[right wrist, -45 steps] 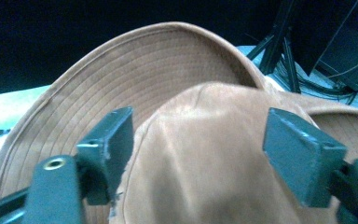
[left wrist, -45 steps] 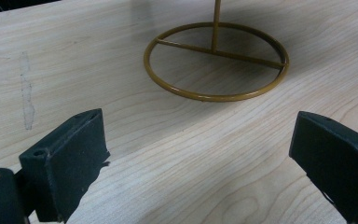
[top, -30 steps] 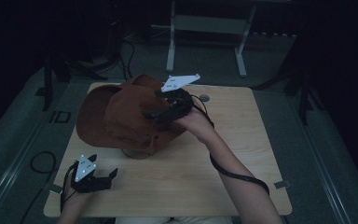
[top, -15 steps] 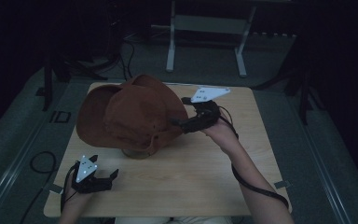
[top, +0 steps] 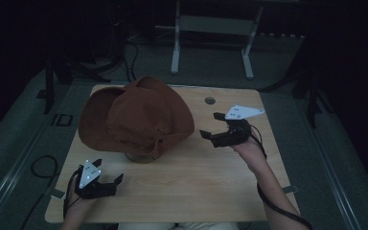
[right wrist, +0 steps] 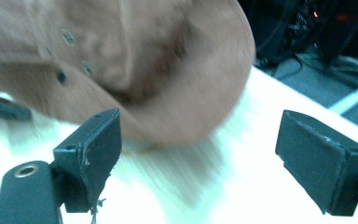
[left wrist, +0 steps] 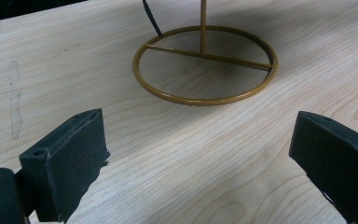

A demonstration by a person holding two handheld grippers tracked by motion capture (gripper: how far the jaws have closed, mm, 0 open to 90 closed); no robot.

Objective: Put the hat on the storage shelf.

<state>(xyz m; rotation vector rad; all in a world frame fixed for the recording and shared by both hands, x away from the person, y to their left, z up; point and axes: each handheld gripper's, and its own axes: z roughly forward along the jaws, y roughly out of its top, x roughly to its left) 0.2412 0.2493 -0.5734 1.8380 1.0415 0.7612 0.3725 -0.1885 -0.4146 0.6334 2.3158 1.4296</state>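
A wide-brimmed brown felt hat [top: 136, 120] sits on a thin brass-coloured wire stand [left wrist: 205, 63] over the left half of the pale wooden worktop [top: 206, 177]. In the high view the hat's brim hides most of the stand, with just a part of the round base peeking out under the near edge. The left gripper view shows that base clearly: a flat ring with a crossbar lying on the wood, an upright rod rising from the middle, and a dark strap hanging down behind it.

The right hand-held gripper [top: 216, 128] hovers just to the right of the hat's brim, apart from it, with its jaws spread wide and nothing between them. Its grey three-cornered plate faces up and its cable runs back along the person's forearm. In the right gripper view the hat [right wrist: 121, 65] is blurred but close ahead, its brim drooping toward the worktop between the two black jaws.

The left hand-held gripper [top: 109, 184] rests low near the front left corner of the worktop, well apart from the hat, jaws likewise wide open and empty, pointing toward the stand's base.
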